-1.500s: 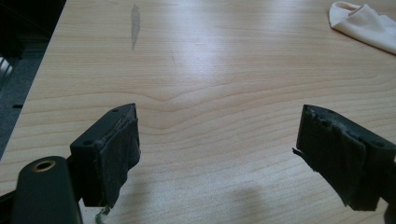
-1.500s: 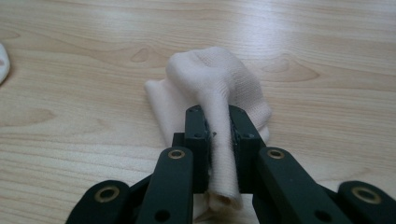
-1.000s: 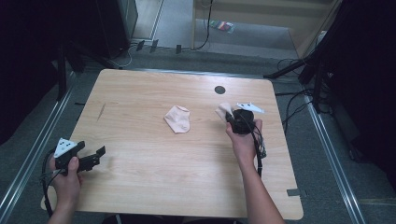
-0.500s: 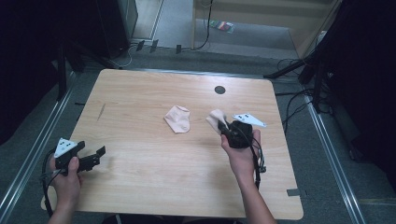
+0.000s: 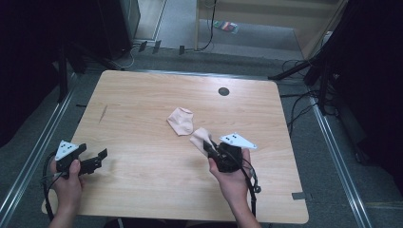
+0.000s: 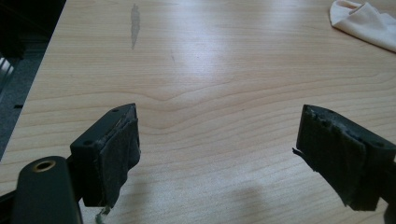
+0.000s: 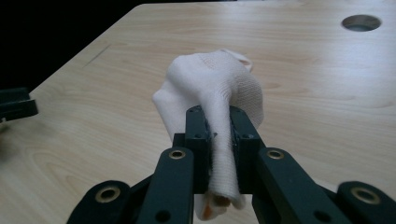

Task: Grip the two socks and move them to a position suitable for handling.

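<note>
2 socks: right gripper [image 7: 219, 135] clenches 1 sock [image 7: 215, 88] by thin fold, near 2nd sock [image 5: 181, 120]; may slip w/ swing. Left gripper [image 6: 219, 149] gapes, nothing between jaws.

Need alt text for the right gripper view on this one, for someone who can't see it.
The right gripper is shut on a pale sock, its two black jaws pinching a fold of the fabric while the rest bunches up beyond them. Below lies a light wooden table with a round hole near its far edge.
</note>
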